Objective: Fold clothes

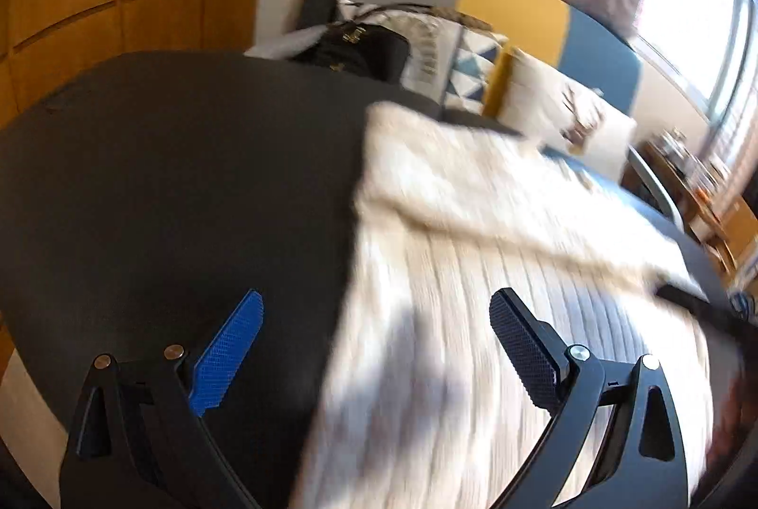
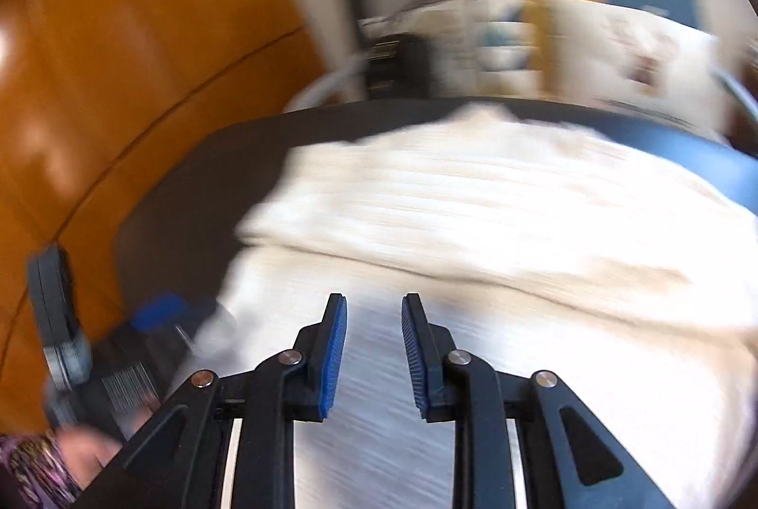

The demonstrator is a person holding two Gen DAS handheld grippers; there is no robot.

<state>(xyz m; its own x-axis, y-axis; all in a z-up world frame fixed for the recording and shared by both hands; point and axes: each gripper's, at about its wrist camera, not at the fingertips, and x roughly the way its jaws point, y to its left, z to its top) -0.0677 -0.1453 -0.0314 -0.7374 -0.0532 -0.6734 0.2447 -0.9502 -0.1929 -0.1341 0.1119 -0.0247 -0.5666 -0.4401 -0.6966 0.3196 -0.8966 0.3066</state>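
No readable labels; blur hides detail. Left tongs (image 1: 374, 348) wide open, right tongs (image 2: 374, 350) slightly apart, both empty over the sweater (image 2: 473, 201).

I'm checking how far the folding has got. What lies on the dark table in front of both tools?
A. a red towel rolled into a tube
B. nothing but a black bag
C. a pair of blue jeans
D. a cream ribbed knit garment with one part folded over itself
D: the cream ribbed knit garment lies on the dark table, with a folded edge crossing it in both wrist views.
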